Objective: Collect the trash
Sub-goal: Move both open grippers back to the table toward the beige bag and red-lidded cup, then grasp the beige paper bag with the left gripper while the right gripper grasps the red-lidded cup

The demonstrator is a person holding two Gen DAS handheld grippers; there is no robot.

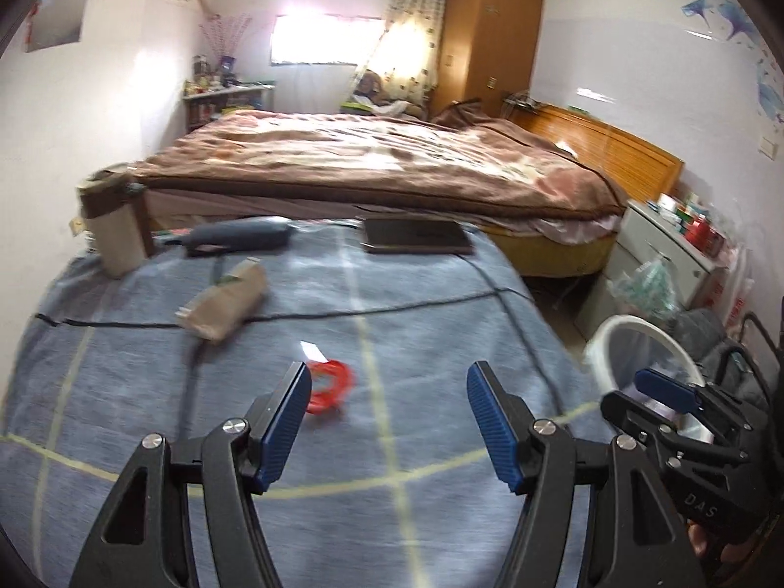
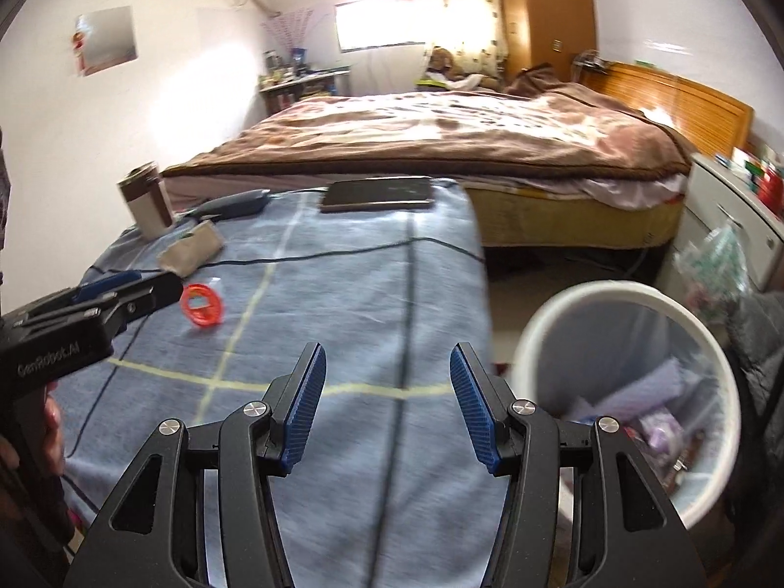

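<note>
A red plastic ring wrapper [image 1: 330,386] lies on the blue checked blanket [image 1: 416,323], just ahead of my left gripper's left finger; it also shows in the right wrist view [image 2: 202,305]. My left gripper [image 1: 389,394] is open and empty above the blanket. My right gripper [image 2: 387,367] is open and empty near the blanket's right edge, beside a white trash bin [image 2: 549,313] that holds purple and mixed scraps. The bin [image 1: 600,343] shows at the right in the left wrist view, behind my right gripper. A crumpled beige carton [image 1: 223,306] lies farther left.
A beige and brown cup [image 1: 115,225], a dark grey pouch [image 1: 237,240] and a flat dark tablet [image 1: 416,237] sit at the blanket's far end. A black cable [image 1: 343,313] crosses the blanket. A brown bed [image 1: 392,157] lies beyond, and a white cabinet [image 1: 661,245] stands right.
</note>
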